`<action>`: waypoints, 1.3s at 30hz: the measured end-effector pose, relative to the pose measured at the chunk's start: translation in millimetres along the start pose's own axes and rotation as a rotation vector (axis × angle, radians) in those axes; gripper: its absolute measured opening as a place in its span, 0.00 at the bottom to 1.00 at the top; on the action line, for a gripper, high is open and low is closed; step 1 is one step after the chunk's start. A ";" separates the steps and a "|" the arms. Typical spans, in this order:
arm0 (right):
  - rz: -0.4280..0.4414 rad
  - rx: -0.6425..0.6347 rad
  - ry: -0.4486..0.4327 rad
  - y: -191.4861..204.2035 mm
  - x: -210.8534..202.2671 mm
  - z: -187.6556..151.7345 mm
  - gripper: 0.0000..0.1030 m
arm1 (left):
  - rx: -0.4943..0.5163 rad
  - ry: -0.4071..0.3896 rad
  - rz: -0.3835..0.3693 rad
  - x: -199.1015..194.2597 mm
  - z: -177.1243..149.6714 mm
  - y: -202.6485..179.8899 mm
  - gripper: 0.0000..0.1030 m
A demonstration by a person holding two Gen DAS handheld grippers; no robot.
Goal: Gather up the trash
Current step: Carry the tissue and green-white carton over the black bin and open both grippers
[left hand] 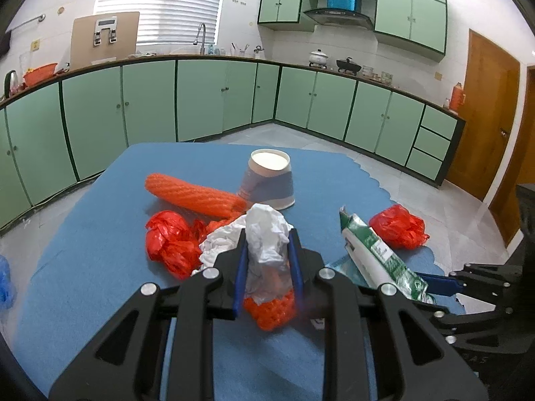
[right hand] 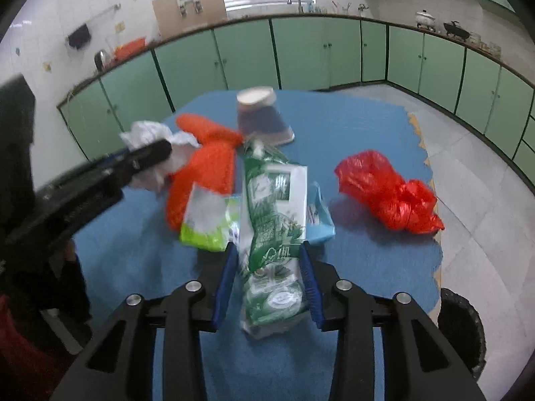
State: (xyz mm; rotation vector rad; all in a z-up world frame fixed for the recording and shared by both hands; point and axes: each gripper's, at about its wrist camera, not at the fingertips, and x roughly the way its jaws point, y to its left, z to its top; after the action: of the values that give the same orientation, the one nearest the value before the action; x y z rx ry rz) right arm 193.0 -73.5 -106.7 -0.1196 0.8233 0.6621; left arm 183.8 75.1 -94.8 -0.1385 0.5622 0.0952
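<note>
Two tools were clenched on trash above the blue worktop [left hand: 100,284]. Left tool [left hand: 267,244] gripped crumpled white paper [left hand: 267,234] between its fingers; right tool [right hand: 267,257] gripped a green-and-white carton [right hand: 274,207].

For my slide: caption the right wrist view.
Right tongs grip a green-white carton above the blue mat.

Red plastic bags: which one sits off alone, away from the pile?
The red bag near the mat's scalloped edge; the other red bag is beside the white paper wad.
</note>
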 end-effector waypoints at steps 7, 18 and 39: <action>-0.073 -0.023 0.035 0.1 17.1 2.7 0.44 | 0.001 -0.004 0.008 -3.4 0.8 -1.0 0.21; -0.069 -0.007 -0.061 -4.8 -23.2 1.5 0.36 | 0.011 -0.031 -0.003 -15.2 7.3 -7.2 0.21; -0.239 0.272 -0.279 -103.8 -172.6 -66.9 0.36 | 0.167 -0.057 -0.315 -43.3 2.7 -162.1 0.21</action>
State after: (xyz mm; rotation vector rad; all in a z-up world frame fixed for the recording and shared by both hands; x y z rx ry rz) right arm 126.2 -265.3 -45.0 0.1187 0.6101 0.3273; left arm 169.4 -86.6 -52.4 -0.0607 0.4832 -0.2532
